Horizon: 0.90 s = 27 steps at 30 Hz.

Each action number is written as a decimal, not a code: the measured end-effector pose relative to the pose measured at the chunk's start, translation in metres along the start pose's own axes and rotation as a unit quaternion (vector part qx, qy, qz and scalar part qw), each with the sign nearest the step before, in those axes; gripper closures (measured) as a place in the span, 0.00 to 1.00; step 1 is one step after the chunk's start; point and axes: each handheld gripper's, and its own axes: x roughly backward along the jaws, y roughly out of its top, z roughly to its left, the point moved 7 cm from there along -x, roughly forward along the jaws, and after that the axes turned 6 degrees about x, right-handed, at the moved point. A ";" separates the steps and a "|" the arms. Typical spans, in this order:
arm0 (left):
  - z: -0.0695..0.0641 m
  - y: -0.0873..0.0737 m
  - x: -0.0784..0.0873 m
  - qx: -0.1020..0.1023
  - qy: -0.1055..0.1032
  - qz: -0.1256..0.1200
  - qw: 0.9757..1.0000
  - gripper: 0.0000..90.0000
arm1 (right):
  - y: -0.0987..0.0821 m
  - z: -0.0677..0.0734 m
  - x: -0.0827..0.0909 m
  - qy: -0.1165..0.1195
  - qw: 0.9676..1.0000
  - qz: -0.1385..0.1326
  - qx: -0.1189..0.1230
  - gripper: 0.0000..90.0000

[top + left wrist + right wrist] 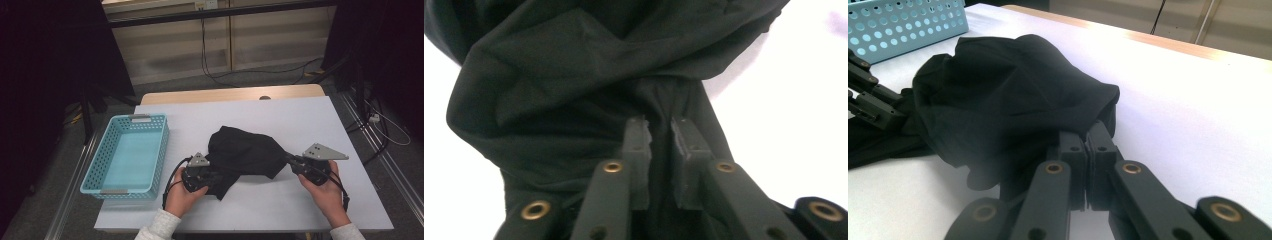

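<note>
1. Now, counted: 1 crumpled black cloth garment (243,151) mid-table on white tabletop (300,120); 1 light-blue perforated plastic basket (129,153) well apart at left; 2 grippers.
2. Left gripper (212,176): jaws nearly together, pinching a fold of garment's near-left edge.
3. Right gripper (290,159): jaws together, clamped on garment's right corner.
4. No readable writing or brand seen.
</note>
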 end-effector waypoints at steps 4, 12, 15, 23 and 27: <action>0.001 0.009 0.012 0.007 -0.001 -0.016 1.000 0.91 | 0.003 -0.006 0.007 -0.012 1.000 -0.008 -0.006 0.98; 0.023 0.030 0.054 0.032 0.027 -0.090 0.995 0.93 | 0.007 -0.023 0.022 -0.034 0.999 -0.022 -0.024 0.99; 0.030 0.031 0.064 0.042 0.034 -0.107 0.993 0.94 | 0.007 -0.025 0.023 -0.037 0.999 -0.023 -0.027 0.99; 0.033 0.032 0.067 0.044 0.040 -0.116 0.991 0.95 | 0.008 -0.028 0.024 -0.038 0.999 -0.024 -0.025 0.99; 0.034 0.035 0.074 0.047 0.041 -0.130 0.990 0.95 | 0.010 -0.034 0.031 -0.046 0.998 -0.030 -0.030 0.98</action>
